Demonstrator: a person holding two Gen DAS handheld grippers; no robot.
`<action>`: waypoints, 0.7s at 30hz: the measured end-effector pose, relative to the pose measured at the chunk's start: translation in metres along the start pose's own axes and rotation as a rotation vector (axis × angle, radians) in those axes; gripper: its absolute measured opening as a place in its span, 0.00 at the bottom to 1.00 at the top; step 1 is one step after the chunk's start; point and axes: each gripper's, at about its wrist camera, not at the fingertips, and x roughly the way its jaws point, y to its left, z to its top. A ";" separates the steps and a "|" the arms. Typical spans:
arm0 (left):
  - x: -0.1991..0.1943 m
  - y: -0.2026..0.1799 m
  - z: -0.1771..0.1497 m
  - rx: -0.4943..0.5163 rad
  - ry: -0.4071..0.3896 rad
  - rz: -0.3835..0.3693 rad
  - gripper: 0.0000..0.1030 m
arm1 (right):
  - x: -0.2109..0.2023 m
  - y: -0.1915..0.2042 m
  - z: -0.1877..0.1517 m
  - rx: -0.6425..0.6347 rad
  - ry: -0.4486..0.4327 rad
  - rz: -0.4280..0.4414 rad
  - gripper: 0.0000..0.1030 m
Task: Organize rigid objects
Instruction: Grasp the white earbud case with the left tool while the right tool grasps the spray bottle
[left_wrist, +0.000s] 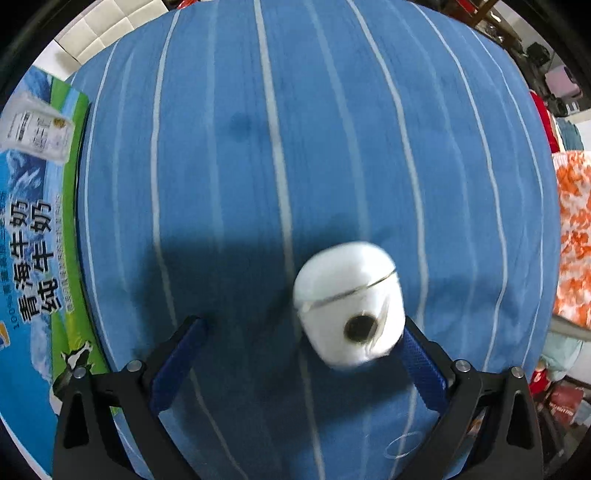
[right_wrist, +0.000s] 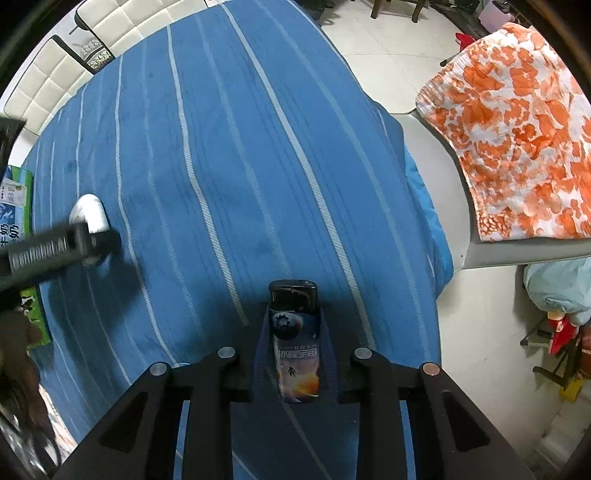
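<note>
**Two claws, two small objects, one striped bedspread**

Gripped upright between the narrowed blue pads of the right claw (right_wrist: 293, 354), a small printed lighter (right_wrist: 295, 339) with a dark cap was held above the blue striped cover (right_wrist: 229, 155), evidently lifted so it could be carried to wherever the objects were being gathered. Across the bed, at about nine o'clock in the right wrist view, the left claw (left_wrist: 303, 350) stood spread wide, its fingers (left_wrist: 177, 365) well apart on either side of a white earbud case (left_wrist: 349, 302). The case sat toward the right finger, at roughly four o'clock from the middle of the left view, and was blurred; whether it touched that finger could not be told, and nothing clamped it. A milk carton box (left_wrist: 33, 229) lay at nine o'clock along the bed's edge, a likely collecting place. An orange flowered cloth (right_wrist: 517, 140) draped a chair at two o'clock.
</note>
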 end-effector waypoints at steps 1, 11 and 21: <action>0.000 0.003 -0.002 -0.006 0.002 -0.004 1.00 | 0.000 0.001 0.001 0.000 -0.001 0.002 0.27; -0.006 0.018 0.003 -0.059 -0.066 -0.068 0.88 | 0.006 -0.002 0.005 0.030 0.008 0.023 0.28; -0.012 0.009 0.011 0.014 -0.133 -0.036 0.49 | 0.005 0.004 0.006 0.007 0.000 0.004 0.27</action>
